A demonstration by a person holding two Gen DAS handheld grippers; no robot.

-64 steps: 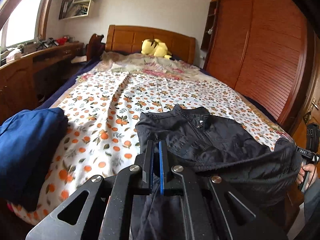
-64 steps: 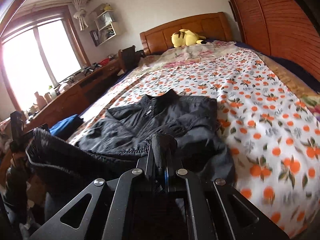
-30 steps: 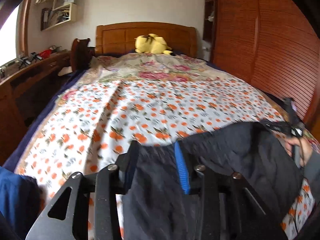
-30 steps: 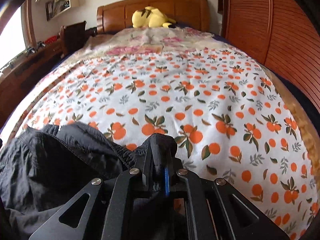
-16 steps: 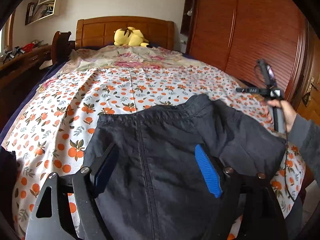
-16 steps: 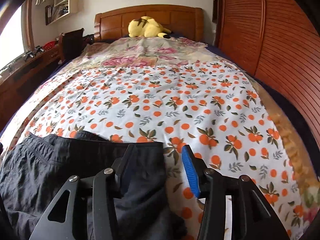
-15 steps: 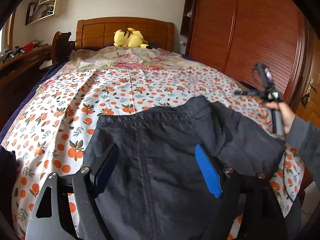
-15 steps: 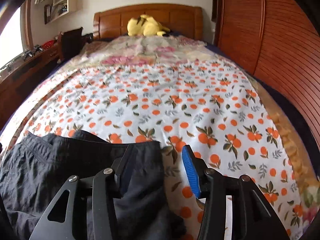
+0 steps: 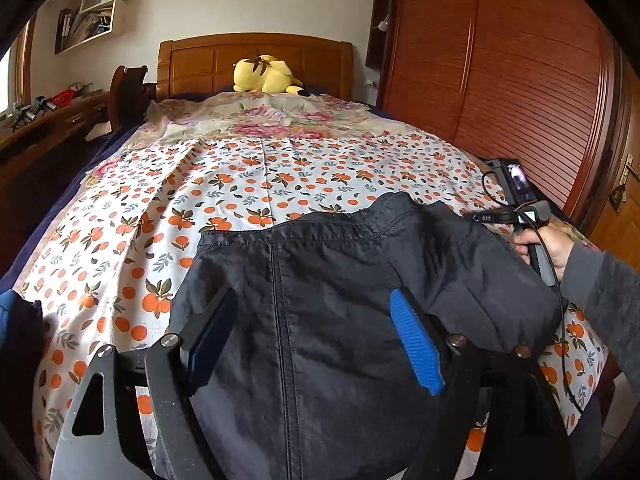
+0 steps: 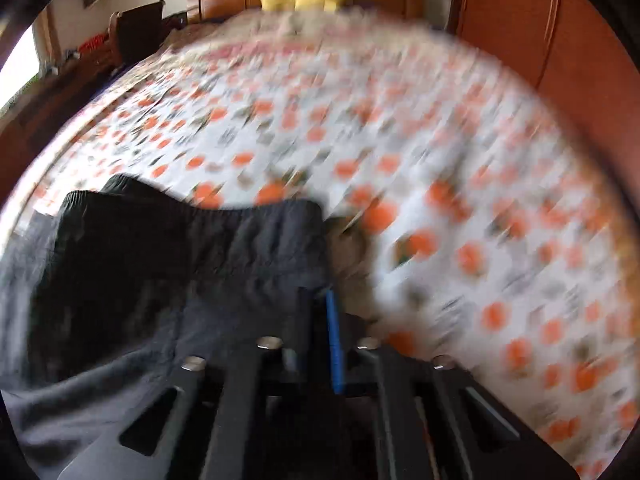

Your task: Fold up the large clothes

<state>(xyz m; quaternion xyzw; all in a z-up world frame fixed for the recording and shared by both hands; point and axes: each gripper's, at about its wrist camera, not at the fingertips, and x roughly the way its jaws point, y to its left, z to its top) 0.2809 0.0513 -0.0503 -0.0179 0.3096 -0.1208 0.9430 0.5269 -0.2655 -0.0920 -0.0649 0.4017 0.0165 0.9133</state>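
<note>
My left jaws (image 9: pixel 316 332) stand wide apart. The black jacket (image 9: pixel 352 300) lies folded on the bed (image 9: pixel 248 176), near the foot end. It lies under my left jaws and between them, but the blue pads (image 9: pixel 416 344) do not squeeze it.

My right jaws (image 10: pixel 326 300) are shut tight together. They sit right at the edge of the jacket (image 10: pixel 180 264). That picture is very blurry, so I cannot tell if a bit of cloth is pinched in them.

From the left camera I see my right hand (image 9: pixel 544 244) beside the jacket, in a grey sleeve (image 9: pixel 604 292).

The bed has a sheet with little oranges on it. A yellow soft toy (image 9: pixel 266 74) sits by the wooden headboard (image 9: pixel 256 60). A big brown wardrobe (image 9: pixel 512 72) stands on the right. Something blue (image 9: pixel 16 312) lies at the left edge.
</note>
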